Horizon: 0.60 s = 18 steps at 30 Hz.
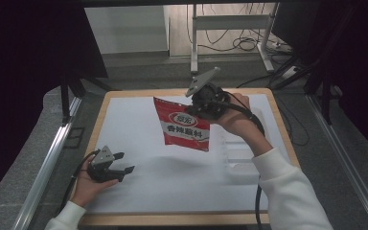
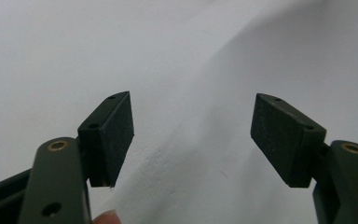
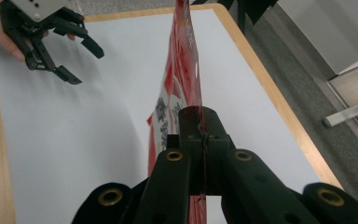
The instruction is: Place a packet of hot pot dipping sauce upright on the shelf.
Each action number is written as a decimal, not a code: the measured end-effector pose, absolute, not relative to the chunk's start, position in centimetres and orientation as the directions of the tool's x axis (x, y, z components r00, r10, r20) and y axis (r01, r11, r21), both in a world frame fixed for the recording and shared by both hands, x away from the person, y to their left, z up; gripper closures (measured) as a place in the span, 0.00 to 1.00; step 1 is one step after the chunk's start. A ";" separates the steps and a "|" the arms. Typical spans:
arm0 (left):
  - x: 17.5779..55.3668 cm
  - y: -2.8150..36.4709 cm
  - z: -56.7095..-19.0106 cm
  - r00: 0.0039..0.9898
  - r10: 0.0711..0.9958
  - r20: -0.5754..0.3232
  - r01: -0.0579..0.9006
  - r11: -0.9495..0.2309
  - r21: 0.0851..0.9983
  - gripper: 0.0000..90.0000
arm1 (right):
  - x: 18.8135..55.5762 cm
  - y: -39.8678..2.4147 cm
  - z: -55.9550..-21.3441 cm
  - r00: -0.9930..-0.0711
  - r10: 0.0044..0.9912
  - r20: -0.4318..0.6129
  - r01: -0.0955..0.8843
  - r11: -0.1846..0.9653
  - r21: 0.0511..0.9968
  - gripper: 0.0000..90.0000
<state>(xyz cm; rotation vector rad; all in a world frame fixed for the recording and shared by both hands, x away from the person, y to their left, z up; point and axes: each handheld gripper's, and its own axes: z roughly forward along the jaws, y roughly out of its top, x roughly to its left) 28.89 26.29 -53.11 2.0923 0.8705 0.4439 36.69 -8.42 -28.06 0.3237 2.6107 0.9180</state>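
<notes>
White-topped table with pale wood rim, matte and smooth, spread beneath both claws

Red snack packet, flat glossy film with white oval logo and dark lettering, held up off the table, hanging below the right gripper with long axis running down and away from its jaws; seen edge-on in the right gripper view

Right gripper clamped together on the packet's top edge, black hard-plastic jaws pinching the thin film

Left gripper low near the table's front-left, well apart from the packet, jaws spread wide with nothing between; flat matte rubbery pads facing bare table

Packet up and ahead-right of the left gripper; probably a handover or regrip next, so the free lower edge is the nearer target for the left claw

Faint clear plastic tray shape below the right forearm, hard to make out
</notes>
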 end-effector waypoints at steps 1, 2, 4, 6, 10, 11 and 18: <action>28.9 26.3 -53.1 0.701 0.713 0.013 0.429 -0.437 0.791 0.33 | 36.8 -8.7 -27.9 -0.910 0.331 -0.249 0.101 0.760 0.642 0.99; 28.9 26.3 -53.1 0.700 0.714 0.014 0.429 -0.436 0.791 0.33 | 36.9 -8.9 -27.8 -0.908 0.333 -0.253 0.099 0.759 0.644 0.99; 28.9 26.2 -53.1 0.701 0.713 0.014 0.428 -0.437 0.791 0.33 | 37.2 -9.5 -27.5 -0.905 0.339 -0.258 0.102 0.761 0.641 0.99; 28.9 26.2 -53.1 0.702 0.712 0.017 0.427 -0.439 0.790 0.33 | 37.4 -9.9 -27.3 -0.902 0.346 -0.260 0.108 0.762 0.638 0.99; 29.0 26.1 -53.2 0.704 0.710 0.016 0.429 -0.443 0.787 0.33 | 37.8 -10.3 -27.1 -0.897 0.360 -0.258 0.121 0.759 0.640 0.99; 29.0 26.1 -53.2 0.705 0.709 0.017 0.428 -0.445 0.787 0.33 | 38.0 -10.6 -27.0 -0.892 0.371 -0.259 0.129 0.758 0.640 0.99; 29.0 26.1 -53.2 0.705 0.709 0.016 0.428 -0.444 0.787 0.33 | 38.5 -11.7 -26.4 -0.880 0.397 -0.262 0.141 0.745 0.652 0.99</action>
